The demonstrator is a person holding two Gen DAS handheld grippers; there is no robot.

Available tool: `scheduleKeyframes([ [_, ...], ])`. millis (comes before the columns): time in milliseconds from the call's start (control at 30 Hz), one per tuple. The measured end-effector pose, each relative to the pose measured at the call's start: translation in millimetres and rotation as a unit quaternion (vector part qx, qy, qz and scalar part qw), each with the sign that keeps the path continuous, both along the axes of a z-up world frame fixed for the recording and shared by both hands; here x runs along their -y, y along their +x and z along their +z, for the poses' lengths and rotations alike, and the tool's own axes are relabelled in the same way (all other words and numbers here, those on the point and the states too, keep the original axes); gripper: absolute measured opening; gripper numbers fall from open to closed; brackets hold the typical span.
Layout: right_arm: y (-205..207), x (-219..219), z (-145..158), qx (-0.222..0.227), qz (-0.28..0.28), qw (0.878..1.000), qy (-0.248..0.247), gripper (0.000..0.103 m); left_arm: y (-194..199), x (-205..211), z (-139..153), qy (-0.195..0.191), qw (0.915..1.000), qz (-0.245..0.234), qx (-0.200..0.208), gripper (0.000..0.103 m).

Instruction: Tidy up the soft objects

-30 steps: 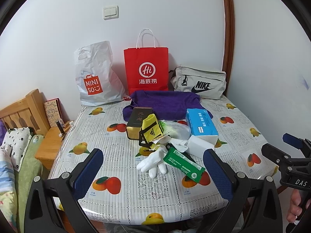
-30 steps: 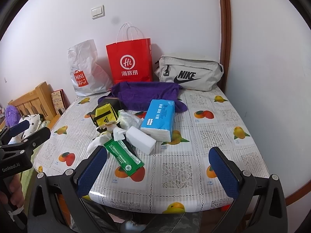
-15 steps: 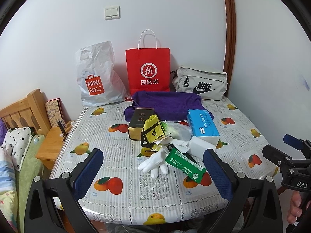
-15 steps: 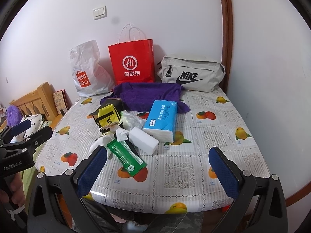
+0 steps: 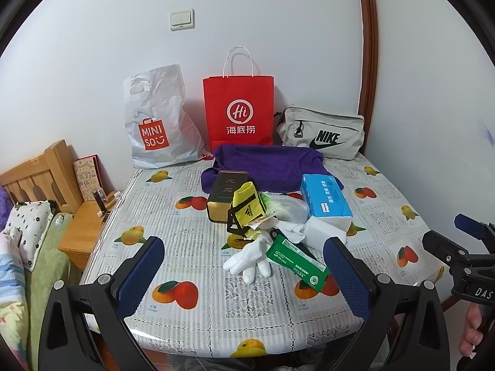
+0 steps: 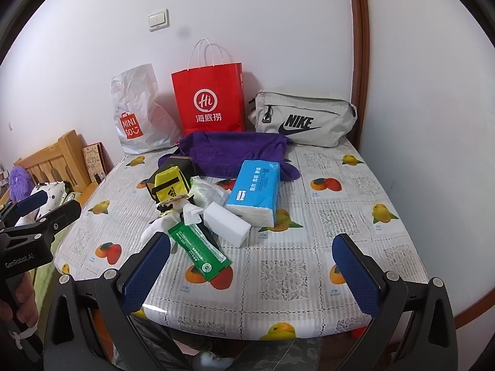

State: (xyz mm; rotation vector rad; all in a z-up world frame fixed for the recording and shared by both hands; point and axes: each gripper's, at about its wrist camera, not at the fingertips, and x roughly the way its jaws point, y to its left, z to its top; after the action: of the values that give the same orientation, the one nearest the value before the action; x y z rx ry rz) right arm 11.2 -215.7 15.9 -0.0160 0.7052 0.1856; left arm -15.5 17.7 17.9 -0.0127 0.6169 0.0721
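**Both claws spread wide over the near edge of a cluttered table**

At the bottom of the left wrist view, the left gripper (image 5: 244,273) hangs with its blue-padded fingers (image 5: 140,273) far apart and nothing between them. The right gripper (image 6: 250,273) fills the bottom of the right wrist view the same way, spread wide and empty. Each shows in the other's view as well: the right one at the lower right edge of the left view, with a hand (image 5: 471,329) on its handle, and the left one at the lower left edge of the right view.

Just beyond the fingers lies the table (image 5: 198,334), covered in a fruit-print cloth. The soft things sit in a heap at mid-frame. Nearest is a white glove (image 5: 250,259), touching a green packet (image 5: 297,262) to its right. Behind them lie a white sponge block (image 6: 227,222) and crumpled white tissue (image 5: 289,230). A yellow pouch (image 5: 247,207) leans on a dark box (image 5: 224,193), with a clear plastic bag (image 5: 287,207) to its right. A blue tissue pack (image 5: 324,196) lies right of centre.

Farther back, a purple towel (image 5: 269,164) spreads across the middle. Against the wall in the upper half stand a white Miniso bag (image 5: 157,123) at left, a red paper bag (image 5: 238,111) at centre and a grey Nike bag (image 5: 321,136) at right.
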Motion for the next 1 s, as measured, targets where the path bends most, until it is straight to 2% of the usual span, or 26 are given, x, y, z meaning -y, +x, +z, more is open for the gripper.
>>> scheduleKeyframes([
  [300,0.7,-1.9,-1.0,0.008,0.004,1.000,0.003,0.103,0.8,0.1,-0.1,0.002,1.0000,0.001,0.001,0.103],
  [467,6.0,-3.6,-8.2,0.011,0.008,1.000,0.012,0.103,12.2,-5.6,-7.4,-0.011,0.9998,-0.006,-0.016,0.103],
  [700,20.1,-6.7,-32.6,-0.004,0.014,1.000,0.010,0.103,40.3,-17.6,-52.5,-0.026,0.9974,0.002,-0.067,0.103],
  [1000,44.5,-9.3,-72.8,-0.048,0.017,0.999,0.016,0.103,63.8,-24.5,-102.1,-0.024,0.9955,-0.010,-0.092,0.103],
])
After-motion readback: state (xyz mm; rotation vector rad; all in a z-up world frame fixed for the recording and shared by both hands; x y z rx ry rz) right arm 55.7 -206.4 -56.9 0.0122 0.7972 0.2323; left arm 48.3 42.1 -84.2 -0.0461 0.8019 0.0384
